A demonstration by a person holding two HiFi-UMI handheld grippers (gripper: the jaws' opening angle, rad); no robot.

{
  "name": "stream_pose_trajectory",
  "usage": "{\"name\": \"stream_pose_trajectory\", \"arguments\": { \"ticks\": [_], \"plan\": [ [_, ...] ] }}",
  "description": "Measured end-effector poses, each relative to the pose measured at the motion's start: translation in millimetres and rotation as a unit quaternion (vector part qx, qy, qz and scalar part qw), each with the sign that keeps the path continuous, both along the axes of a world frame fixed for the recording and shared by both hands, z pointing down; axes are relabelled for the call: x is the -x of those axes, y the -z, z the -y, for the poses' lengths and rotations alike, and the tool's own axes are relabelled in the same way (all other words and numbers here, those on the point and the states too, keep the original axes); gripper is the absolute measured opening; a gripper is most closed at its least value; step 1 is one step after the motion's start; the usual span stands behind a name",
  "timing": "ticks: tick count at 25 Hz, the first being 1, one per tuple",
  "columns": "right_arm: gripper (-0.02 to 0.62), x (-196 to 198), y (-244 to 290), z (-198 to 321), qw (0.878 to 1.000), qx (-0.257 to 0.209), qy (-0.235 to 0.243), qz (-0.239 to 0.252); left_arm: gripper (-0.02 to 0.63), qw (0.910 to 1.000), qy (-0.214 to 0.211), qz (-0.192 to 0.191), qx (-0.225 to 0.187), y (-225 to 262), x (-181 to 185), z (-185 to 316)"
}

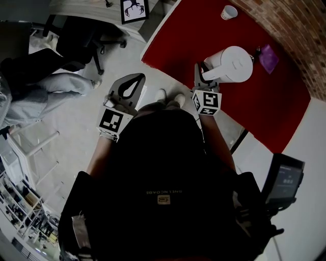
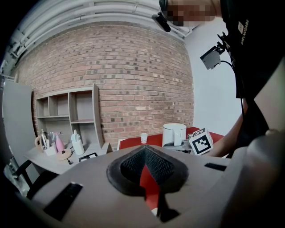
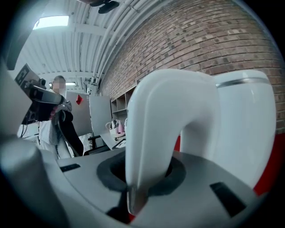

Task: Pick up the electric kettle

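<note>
The white electric kettle stands on the red table, its handle turned toward me. My right gripper reaches in from the table's near edge and is shut on that handle. In the right gripper view the white handle fills the gap between the jaws of the right gripper, with the kettle body just behind. My left gripper hangs over the floor, left of the table, shut with nothing in it. From the left gripper the kettle shows far off.
A paper cup and a purple object sit farther back on the red table. A brick wall runs behind it. An office chair, a seated person and a desk with a framed picture are at the left.
</note>
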State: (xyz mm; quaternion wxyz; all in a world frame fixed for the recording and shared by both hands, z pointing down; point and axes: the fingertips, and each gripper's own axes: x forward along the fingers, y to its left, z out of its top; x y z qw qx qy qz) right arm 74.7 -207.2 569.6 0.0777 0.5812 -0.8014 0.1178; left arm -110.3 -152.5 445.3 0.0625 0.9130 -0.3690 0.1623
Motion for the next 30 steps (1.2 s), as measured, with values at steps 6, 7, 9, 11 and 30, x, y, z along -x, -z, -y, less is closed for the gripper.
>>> {"name": "stream_pose_trajectory", "arguments": {
  "ticks": [6, 7, 9, 11, 30],
  "plan": [
    [0.063, -4, 8, 4, 1.0, 0.002, -0.005, 0.005, 0.006, 1.0, 0.001, -0.004, -0.002, 5, 0, -2],
    [0.064, -3, 9, 3, 1.0, 0.002, -0.004, 0.004, 0.006, 1.0, 0.001, -0.006, -0.003, 6, 0, -3],
    [0.066, 0, 11, 2, 1.0, 0.001, -0.001, 0.002, 0.006, 1.0, 0.002, -0.007, -0.004, 7, 2, -4],
    [0.066, 1, 13, 2, 1.0, -0.001, 0.002, 0.0, 0.006, 1.0, 0.001, -0.005, -0.005, 7, 2, -4],
    [0.069, 10, 51, 24, 0.998, -0.03, 0.045, -0.025, 0.006, 0.9995, 0.006, -0.024, -0.018, 10, 3, 7]
  ]
}}
